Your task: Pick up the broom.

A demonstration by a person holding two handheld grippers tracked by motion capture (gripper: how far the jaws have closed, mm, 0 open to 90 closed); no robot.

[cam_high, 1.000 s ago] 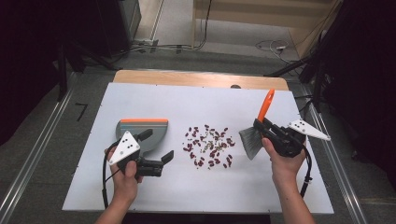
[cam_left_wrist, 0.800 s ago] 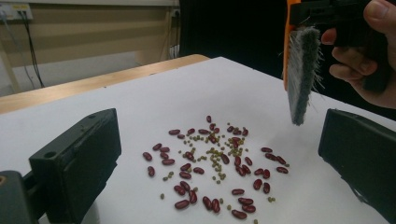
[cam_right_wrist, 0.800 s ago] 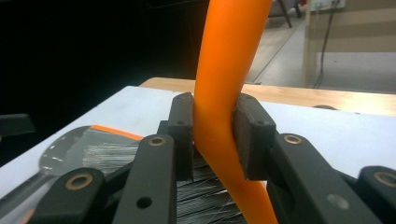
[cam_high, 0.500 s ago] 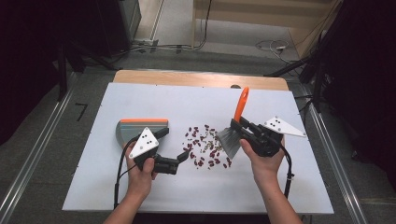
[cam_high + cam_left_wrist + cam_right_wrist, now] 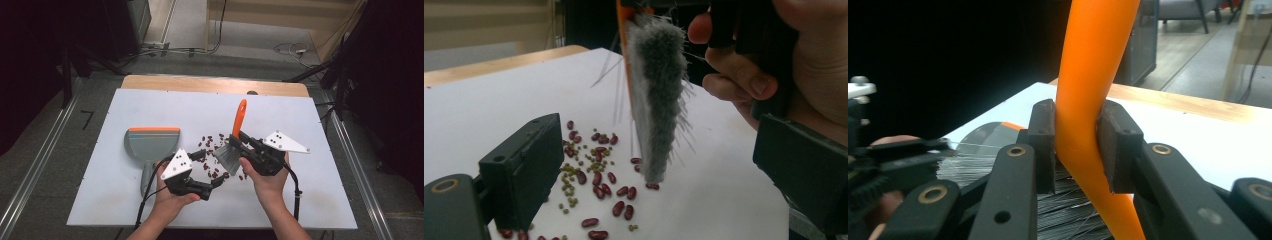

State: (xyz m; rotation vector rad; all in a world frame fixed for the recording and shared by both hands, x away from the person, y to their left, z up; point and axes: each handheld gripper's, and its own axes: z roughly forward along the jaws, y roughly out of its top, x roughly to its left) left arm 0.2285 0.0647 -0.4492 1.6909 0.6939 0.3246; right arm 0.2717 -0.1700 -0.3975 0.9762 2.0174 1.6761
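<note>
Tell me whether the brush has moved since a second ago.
Yes. In the high view the brush, held in the right gripper, has shifted left over the table, toward the dustpan, and now stands among the beans.

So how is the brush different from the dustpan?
The brush is up in the right claw, bristles down at the beans; the dustpan lies flat on the table, with nothing holding it. The brush has a long orange handle; the dustpan is mostly grey with an orange edge. Both are grey and orange.
</note>
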